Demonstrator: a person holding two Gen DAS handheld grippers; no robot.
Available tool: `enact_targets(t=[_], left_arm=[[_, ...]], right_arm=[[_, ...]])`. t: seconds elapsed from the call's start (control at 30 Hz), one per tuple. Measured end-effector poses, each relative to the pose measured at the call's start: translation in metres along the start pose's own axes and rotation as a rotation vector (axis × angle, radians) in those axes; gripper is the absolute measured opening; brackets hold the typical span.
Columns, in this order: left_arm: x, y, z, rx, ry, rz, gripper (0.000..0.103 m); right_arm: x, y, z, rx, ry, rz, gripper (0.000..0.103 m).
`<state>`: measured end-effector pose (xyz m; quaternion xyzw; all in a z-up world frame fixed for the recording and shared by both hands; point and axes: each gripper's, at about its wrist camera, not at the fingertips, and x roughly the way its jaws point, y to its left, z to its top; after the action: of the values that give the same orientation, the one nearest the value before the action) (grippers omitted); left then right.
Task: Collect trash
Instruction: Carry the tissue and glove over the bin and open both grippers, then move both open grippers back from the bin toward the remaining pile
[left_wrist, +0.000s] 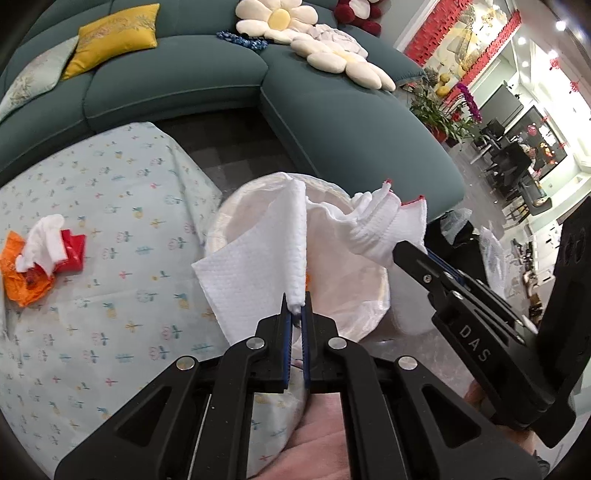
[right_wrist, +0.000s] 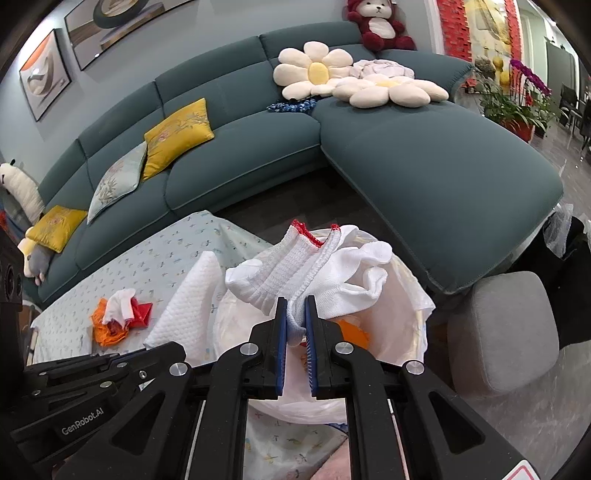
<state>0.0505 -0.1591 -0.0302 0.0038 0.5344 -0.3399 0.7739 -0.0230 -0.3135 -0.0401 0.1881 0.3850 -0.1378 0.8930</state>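
Note:
My left gripper (left_wrist: 296, 308) is shut on a white paper towel (left_wrist: 255, 258), held over the rim of a white-lined trash bin (left_wrist: 351, 295). My right gripper (right_wrist: 295, 314) is shut on white knit gloves with red cuffs (right_wrist: 299, 273), held above the same bin (right_wrist: 399, 325). The gloves also show in the left wrist view (left_wrist: 384, 225), and the towel shows in the right wrist view (right_wrist: 184, 302). A pile of orange, red and white trash (left_wrist: 37, 258) lies on the patterned tablecloth (left_wrist: 110, 206); it also shows in the right wrist view (right_wrist: 118, 314).
A teal sectional sofa (right_wrist: 406, 155) with yellow cushions (right_wrist: 177, 136) and flower pillows (right_wrist: 317, 70) curves behind the table. A grey stool (right_wrist: 506, 332) stands right of the bin. Something orange (right_wrist: 354, 332) lies inside the bin.

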Motion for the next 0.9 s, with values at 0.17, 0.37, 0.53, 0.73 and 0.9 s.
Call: enact_targets(t=[0.17,0.37,0.53,0.73,0.9], left_arm=[[0.001,-0.005,0.0,0.001,-0.008,0.004,0.026],[-0.005,-0.001,0.0,-0.003,-0.041,0.043,0.047],[-0.01,0.01,0.0,-0.027,-0.05,0.062,0.047],[-0.018,0.025,-0.004,-0.056,-0.063,0.086,0.047],[-0.026,0.04,-0.007,-0.09,-0.076,0.103,0.047]], right_arm=[[0.001,-0.009,0.003,0.028,-0.007,-0.001,0.018],[-0.001,-0.008,0.003,0.024,-0.018,0.001,0.025],[-0.002,-0.001,0.004,0.012,-0.016,0.007,0.025],[-0.005,0.011,0.003,-0.014,-0.017,0.015,0.032],[-0.004,0.026,0.001,-0.037,-0.012,0.026,0.036]])
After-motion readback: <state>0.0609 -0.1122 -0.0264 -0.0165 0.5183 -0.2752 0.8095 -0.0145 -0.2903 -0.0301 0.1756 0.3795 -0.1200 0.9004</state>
